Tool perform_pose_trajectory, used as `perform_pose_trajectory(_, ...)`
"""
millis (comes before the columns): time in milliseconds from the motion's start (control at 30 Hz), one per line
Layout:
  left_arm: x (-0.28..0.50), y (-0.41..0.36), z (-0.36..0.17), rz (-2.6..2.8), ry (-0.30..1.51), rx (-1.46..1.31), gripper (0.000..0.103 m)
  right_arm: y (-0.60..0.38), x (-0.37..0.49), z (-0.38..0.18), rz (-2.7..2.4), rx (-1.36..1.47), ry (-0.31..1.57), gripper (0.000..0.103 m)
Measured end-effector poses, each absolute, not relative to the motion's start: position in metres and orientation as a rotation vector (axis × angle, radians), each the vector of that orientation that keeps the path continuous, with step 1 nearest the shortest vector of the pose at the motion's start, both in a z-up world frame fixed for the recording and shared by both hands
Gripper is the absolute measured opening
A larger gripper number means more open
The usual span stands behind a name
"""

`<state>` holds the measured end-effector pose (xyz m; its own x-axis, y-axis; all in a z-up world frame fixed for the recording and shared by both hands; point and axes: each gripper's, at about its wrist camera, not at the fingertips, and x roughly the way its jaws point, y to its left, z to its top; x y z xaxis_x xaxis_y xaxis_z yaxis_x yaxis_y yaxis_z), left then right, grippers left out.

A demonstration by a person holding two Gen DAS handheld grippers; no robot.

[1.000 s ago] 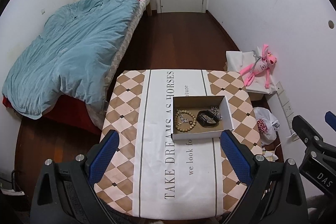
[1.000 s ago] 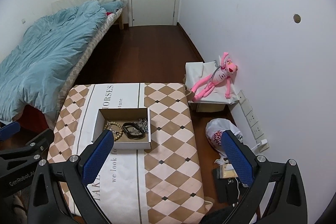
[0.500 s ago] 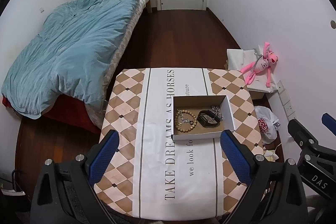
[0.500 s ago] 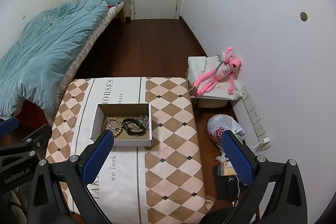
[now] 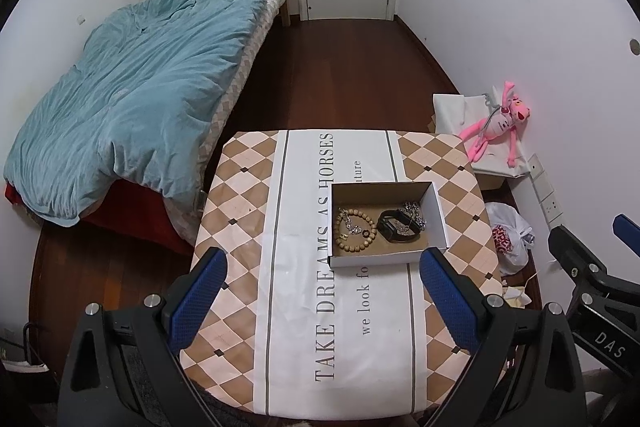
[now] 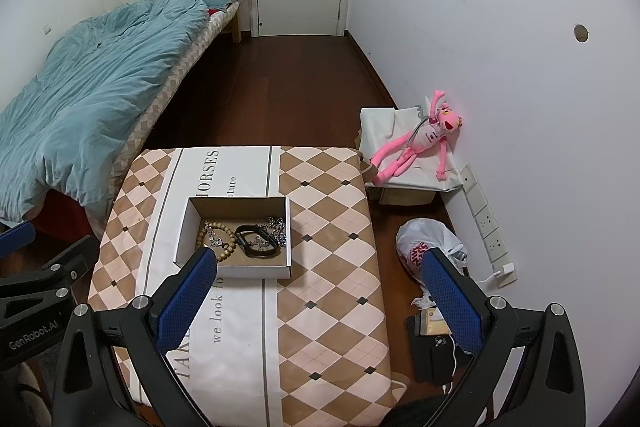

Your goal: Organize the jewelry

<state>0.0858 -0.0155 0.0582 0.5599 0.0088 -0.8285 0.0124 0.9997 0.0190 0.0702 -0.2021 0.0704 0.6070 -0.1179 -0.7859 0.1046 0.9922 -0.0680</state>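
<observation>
- Sitting on the white lettered centre stripe of the cloth, toward its right side and about midway between far and near edges: shallow rectangular cardboard box [image 5: 386,259], white outside, brown inside, lid-less.
- Lying inside at the left end of the box floor: round tan wooden bead bracelet [image 5: 356,231], matte beads, with a small silver chain with a charm [image 5: 354,227] lying across it.
- Lying just right of the beads, in the box's middle: black oval band bracelet [image 5: 394,227], smooth and slightly glossy.
- Bunching in the far right corner of the box, overlapping the black band: shiny silver link chain [image 5: 414,213].
- Covering the low table: smooth tablecloth with tan and pale pink diamond checks [image 6: 332,227] and grey printed lettering.
- Hovering above the near edge of the cloth, fingers spread wide and released, gripping nothing: left gripper [image 5: 322,299], black frame with textured blue pads [image 5: 198,301].
- Hovering likewise over the cloth's near right part, fingers parted and empty: right gripper [image 6: 318,297], left pad [image 6: 186,297] overlapping the box's near left corner in view.
- Resting beyond the table's far right corner on a white-covered box: pink plush toy [image 6: 416,143].
</observation>
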Motion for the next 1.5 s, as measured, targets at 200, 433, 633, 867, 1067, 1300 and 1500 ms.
perform_pose_trajectory(200, 0.0862, -0.0157, 0.0581, -0.003, 0.977, 0.023, 0.098, -0.2008, 0.0683, 0.0692, -0.125, -0.016, 0.915, 0.103)
perform_pose_trajectory(433, 0.0846, -0.0138, 0.0539, -0.019, 0.991, 0.021, 0.098, -0.2001, 0.0683, 0.0663, -0.124, -0.021, 0.923, 0.103)
perform_pose_trajectory(633, 0.0859, -0.0164, 0.0516, -0.024, 1.002, 0.02, 0.098, -0.2009, 0.0694, 0.0654, -0.122, -0.024, 0.93, 0.103)
perform_pose_trajectory(867, 0.0871, -0.0175, 0.0509, -0.026, 1.006, 0.019, 0.098, -0.2015, 0.0699, 0.0648, -0.122, -0.024, 0.933, 0.103)
perform_pose_trajectory(1067, 0.0879, -0.018, 0.0509, -0.025, 1.006, 0.021, 0.098, -0.2023, 0.0701, 0.064, -0.121, -0.026, 0.937, 0.103)
perform_pose_trajectory(1300, 0.0877, -0.0179, 0.0509, -0.025, 1.006, 0.02, 0.098, -0.2027, 0.0713, 0.0635, -0.121, -0.027, 0.939, 0.103)
perform_pose_trajectory(1500, 0.0892, -0.0168, 0.051, -0.021, 1.006, 0.024, 0.098, -0.2029, 0.0712, 0.0634, -0.12, -0.026, 0.939, 0.103)
